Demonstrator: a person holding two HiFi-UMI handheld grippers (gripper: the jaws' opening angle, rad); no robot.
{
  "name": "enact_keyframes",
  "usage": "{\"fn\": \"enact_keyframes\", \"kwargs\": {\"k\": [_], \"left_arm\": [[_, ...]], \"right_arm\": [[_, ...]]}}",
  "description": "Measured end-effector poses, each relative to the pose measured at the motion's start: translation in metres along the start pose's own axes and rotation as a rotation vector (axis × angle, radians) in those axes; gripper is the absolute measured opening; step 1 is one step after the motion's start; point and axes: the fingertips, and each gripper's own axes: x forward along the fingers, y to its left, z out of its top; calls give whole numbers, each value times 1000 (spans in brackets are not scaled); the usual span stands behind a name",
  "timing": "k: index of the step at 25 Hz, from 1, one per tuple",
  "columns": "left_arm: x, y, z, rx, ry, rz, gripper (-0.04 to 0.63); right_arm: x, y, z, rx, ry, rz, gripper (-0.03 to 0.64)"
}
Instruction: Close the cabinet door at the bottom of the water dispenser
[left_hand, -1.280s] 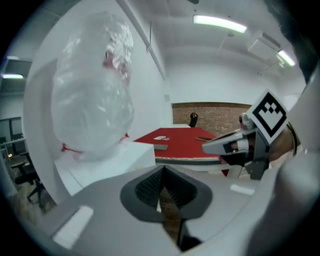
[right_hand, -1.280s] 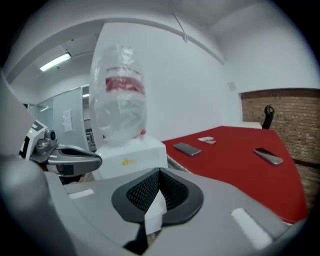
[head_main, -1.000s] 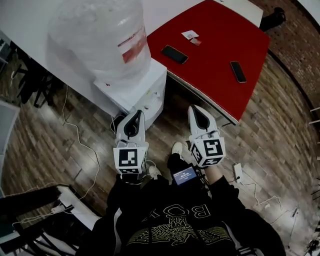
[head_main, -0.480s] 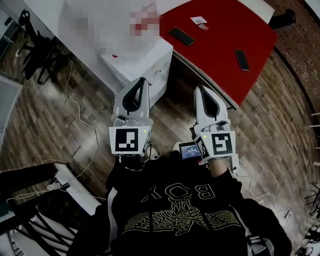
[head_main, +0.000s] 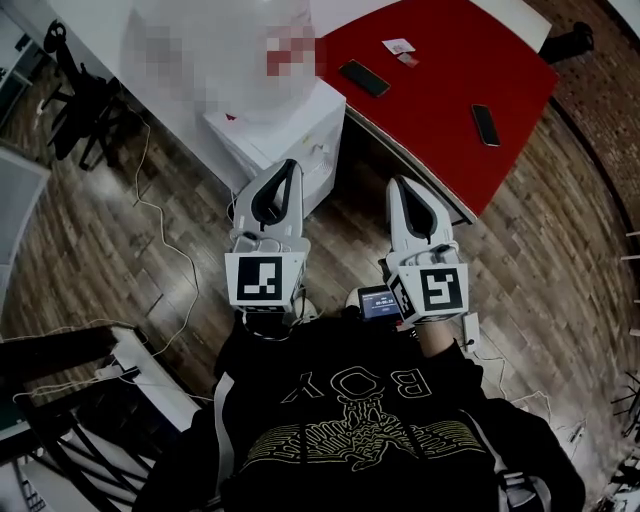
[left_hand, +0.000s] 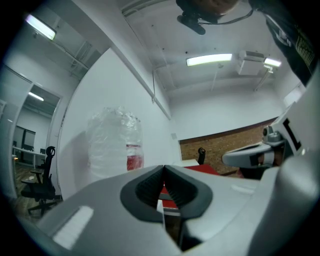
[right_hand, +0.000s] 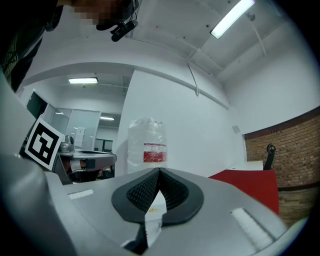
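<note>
White and boxy, the water dispenser stands on the wooden floor, with a large clear bottle on its top and a red label on this bottle. Its front face looks toward the person, but the head view sees it steeply from above, so I cannot tell how the cabinet door at the bottom stands.

The person wears a black sweatshirt and holds both tools forward, side by side. The left gripper is just in front of the dispenser's front; from here I cannot say if it touches. Its jaws are pressed together at the tips and nothing is between them. The right gripper is further to the right, between the dispenser and the red table, apart from both. Its jaws are also closed tip to tip, and empty.

On the red table lie two dark phones, well apart from each other. A black office chair stands left of the dispenser, and a thin white cable runs over the floor near it.
</note>
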Motion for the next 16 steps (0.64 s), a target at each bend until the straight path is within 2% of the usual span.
{"fn": "enact_keyframes", "kwargs": {"k": [16], "left_arm": [[11,-13,-5,28,14,-10,8]], "right_arm": [[3,-9,-3,-10,7,5,-2]]}}
